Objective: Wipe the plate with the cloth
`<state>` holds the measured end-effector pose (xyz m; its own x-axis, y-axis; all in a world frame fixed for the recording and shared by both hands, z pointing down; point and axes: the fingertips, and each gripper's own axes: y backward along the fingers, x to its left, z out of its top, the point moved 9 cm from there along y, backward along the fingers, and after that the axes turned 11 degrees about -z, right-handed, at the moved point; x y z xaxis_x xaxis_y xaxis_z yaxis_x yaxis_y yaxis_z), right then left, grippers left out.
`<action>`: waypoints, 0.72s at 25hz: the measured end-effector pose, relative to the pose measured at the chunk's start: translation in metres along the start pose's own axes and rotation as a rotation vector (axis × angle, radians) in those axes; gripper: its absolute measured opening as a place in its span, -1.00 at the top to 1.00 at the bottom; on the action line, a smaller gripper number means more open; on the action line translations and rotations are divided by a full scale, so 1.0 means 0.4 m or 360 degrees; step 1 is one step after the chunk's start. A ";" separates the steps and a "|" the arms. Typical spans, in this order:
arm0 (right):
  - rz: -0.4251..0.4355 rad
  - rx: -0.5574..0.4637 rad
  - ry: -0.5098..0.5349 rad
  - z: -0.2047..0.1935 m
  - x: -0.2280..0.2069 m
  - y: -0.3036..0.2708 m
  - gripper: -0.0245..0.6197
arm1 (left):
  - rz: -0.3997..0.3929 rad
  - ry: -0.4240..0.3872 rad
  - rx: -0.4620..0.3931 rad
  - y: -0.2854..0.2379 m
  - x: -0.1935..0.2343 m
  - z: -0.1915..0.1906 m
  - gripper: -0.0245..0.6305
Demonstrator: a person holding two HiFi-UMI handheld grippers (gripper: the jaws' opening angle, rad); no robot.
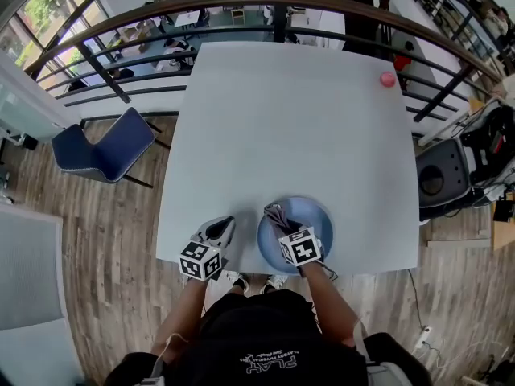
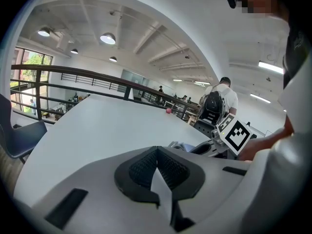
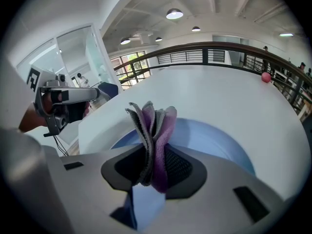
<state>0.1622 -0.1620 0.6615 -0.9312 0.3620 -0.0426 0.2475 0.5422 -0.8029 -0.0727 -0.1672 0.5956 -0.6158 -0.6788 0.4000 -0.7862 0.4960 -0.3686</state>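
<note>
A blue plate [image 1: 318, 217] lies on the white table [image 1: 290, 135] near its front edge. My right gripper [image 1: 279, 216] hangs over the plate's left part, shut on a folded grey and purple cloth [image 1: 278, 214]. In the right gripper view the cloth [image 3: 155, 130] sticks up from between the jaws, with the plate [image 3: 214, 143] just beyond it. My left gripper [image 1: 221, 231] rests at the table's front edge, left of the plate, shut with nothing between its jaws [image 2: 156, 172].
A small pink ball [image 1: 388, 79] sits at the table's far right corner. A curved railing [image 1: 265, 6] runs behind the table. A blue chair [image 1: 105, 147] stands on the left, a black speaker [image 1: 438, 179] on the right.
</note>
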 end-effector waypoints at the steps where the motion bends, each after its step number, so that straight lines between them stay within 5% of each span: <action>1: -0.0024 0.0008 -0.0012 0.000 -0.011 0.002 0.55 | -0.0005 -0.0002 -0.0003 -0.004 -0.001 0.004 0.89; 18: -0.0291 0.0067 -0.0253 -0.063 -0.146 0.048 0.55 | -0.0133 -0.0047 0.0059 -0.053 -0.028 -0.010 0.89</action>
<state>0.2279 -0.1537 0.6636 -0.9907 0.1352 0.0153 0.0629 0.5544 -0.8298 -0.0493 -0.1682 0.6023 -0.5457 -0.7329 0.4063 -0.8321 0.4166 -0.3661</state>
